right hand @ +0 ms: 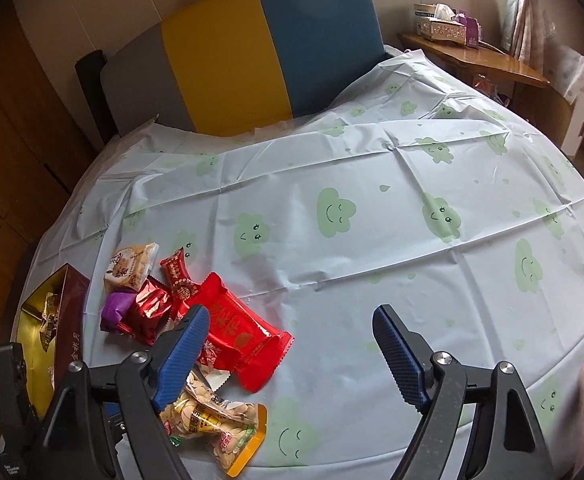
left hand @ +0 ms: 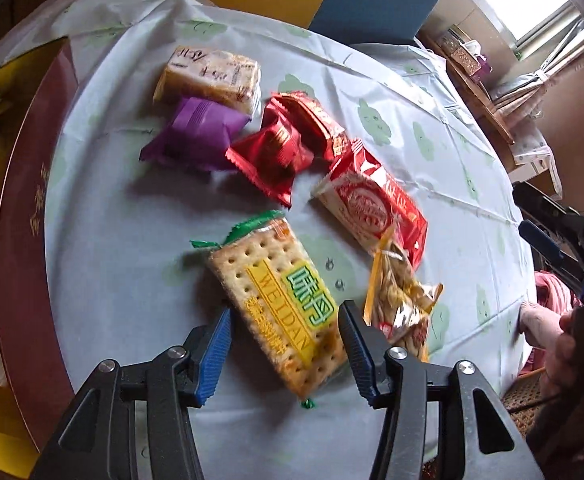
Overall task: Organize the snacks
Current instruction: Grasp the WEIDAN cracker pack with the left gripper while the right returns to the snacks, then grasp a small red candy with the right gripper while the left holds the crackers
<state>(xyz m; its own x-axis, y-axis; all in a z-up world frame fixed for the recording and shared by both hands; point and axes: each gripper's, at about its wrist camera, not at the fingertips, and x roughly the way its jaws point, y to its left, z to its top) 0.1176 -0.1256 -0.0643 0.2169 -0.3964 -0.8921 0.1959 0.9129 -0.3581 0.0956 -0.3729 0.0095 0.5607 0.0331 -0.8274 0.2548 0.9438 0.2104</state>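
The left gripper (left hand: 284, 316) hangs over the flat, clear-wrapped cracker packet with its yellow and green label (left hand: 282, 308). Its blue ribbed jaws stand apart, one on each side of the packet's near half; whether they touch it I cannot tell. The right gripper (right hand: 288, 324) is spread wide with nothing between its jaws, above the pale blue plastic tablecloth with green clouds (right hand: 372, 240). The packet lies among loose snacks, near the maroon and gold cardboard box (left hand: 24, 216).
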